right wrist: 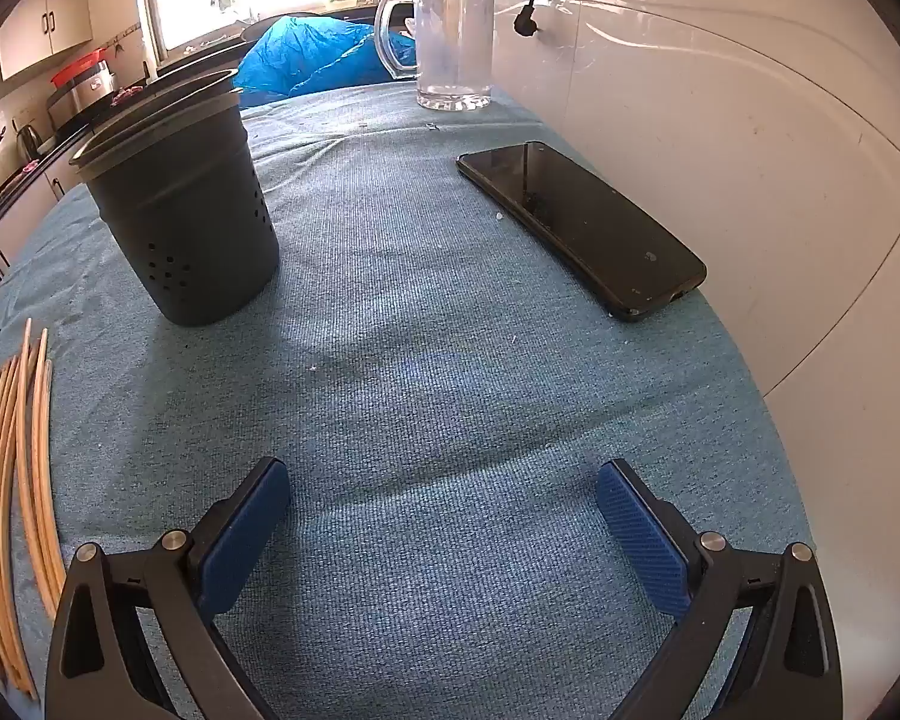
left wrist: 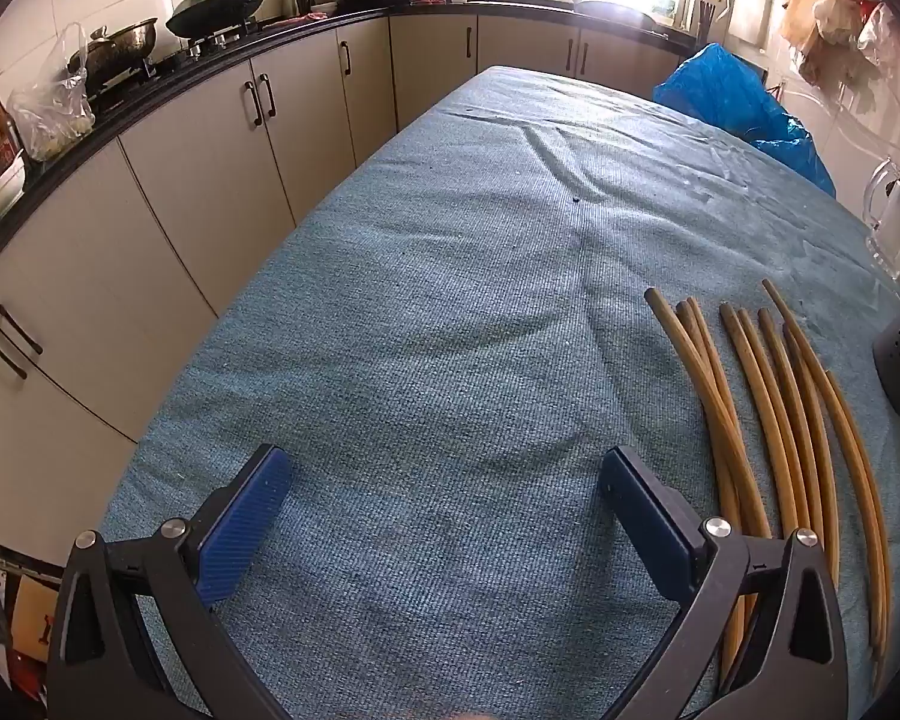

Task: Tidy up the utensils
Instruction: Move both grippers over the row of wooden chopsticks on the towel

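While both grippers hang tilted down over the table, neither holds anything. Left gripper (left wrist: 444, 468): jaws spread wide, blue ribbed pads (left wrist: 243, 525) apart w/ only bare cloth btwn them. Right gripper (right wrist: 444, 480): same, jaws wide, nothing btwn the pads (right wrist: 645, 537).

Table is covered w/ a blue-green woven cloth (left wrist: 450, 300), a few creases toward the far end.

Chopsticks (left wrist: 768, 420): a loose bunch of brownish-yellow sticks lying flat on the cloth, roughly parallel, running away from the camera. In left wrist view they sit just right of the left gripper's right finger, near ends partly hidden behind it. In right wrist view the same bunch (right wrist: 12, 480) lies at the far left edge, well left of the right gripper.

Utensil holder (right wrist: 186, 204): dark grey round tub w/ small holes low in its wall, upright on the cloth, beyond the chopsticks' far ends and apart from them. Inside can't be seen.

Other stuff: black phone (right wrist: 582, 228) face up near the table's right edge by the white wall; clear glass mug (right wrist: 450, 42) w/ handle at the far end; blue plastic bag (left wrist: 744, 108) past the far corner. Left wrist view also shows the counter w/ a wok (left wrist: 222, 0) on the stove and pale cabinet doors (left wrist: 210, 150) below.
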A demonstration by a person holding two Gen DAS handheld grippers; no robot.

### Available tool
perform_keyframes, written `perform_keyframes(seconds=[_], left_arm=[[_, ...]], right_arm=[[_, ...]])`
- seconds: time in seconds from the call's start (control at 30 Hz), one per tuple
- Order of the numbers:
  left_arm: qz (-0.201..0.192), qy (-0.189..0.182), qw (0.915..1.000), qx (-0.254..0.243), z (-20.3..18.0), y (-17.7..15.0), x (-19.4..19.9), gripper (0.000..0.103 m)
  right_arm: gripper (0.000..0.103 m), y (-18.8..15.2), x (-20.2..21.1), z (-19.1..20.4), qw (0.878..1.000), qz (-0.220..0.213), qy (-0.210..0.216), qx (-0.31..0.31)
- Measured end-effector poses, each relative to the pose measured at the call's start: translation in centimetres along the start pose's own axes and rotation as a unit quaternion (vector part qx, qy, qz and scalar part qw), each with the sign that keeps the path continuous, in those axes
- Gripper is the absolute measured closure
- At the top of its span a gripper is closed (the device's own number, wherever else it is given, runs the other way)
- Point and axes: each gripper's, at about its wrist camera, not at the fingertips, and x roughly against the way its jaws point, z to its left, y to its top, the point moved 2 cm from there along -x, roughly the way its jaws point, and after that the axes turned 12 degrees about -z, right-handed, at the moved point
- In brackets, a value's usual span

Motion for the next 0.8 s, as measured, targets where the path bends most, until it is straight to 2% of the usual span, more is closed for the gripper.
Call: perform_keyframes(seconds=[0.17,0.27,0.37,0.47,0.6,0.67,0.73,0.8], left_arm=[[0.005,0.015,0.9998,0.007,-0.4,-0.1,0.4,0.0],[-0.005,0.02,0.9997,0.016,-0.5,-0.9,2.1,0.0],[-0.056,0.02,0.9982,0.008,-1.4,-1.5,6.3,0.0],[-0.092,0.019,0.9955,0.009,-1.8,-1.6,9.7,0.0],[-0.152,0.029,0.9875,0.031,-1.8,-1.8,14.4,0.0],[-0.182,0.037,0.9819,0.04,-1.6,-2.0,16.4,0.0],[-0.193,0.042,0.9793,0.044,-0.9,-1.6,17.3,0.0],[-0.212,0.063,0.9741,0.046,-0.4,-2.1,18.6,0.0]], right_arm=[[0.0,0.0,0.0,0.1,1.0,0.001,-0.003,0.0],[0.0,0.0,0.0,0.2,1.0,0.001,-0.003,0.0],[0.0,0.1,0.1,0.9,1.0,0.005,-0.01,0.002],[0.003,0.2,1.7,1.8,0.999,0.007,0.034,0.013],[0.002,0.6,8.4,2.4,0.993,-0.066,0.098,0.015],[0.001,0.5,12.5,2.6,0.983,-0.126,0.131,0.018],[0.0,-0.3,16.4,2.8,0.969,-0.192,0.155,0.021],[0.0,-1.3,18.5,3.3,0.959,-0.23,0.163,0.026]])
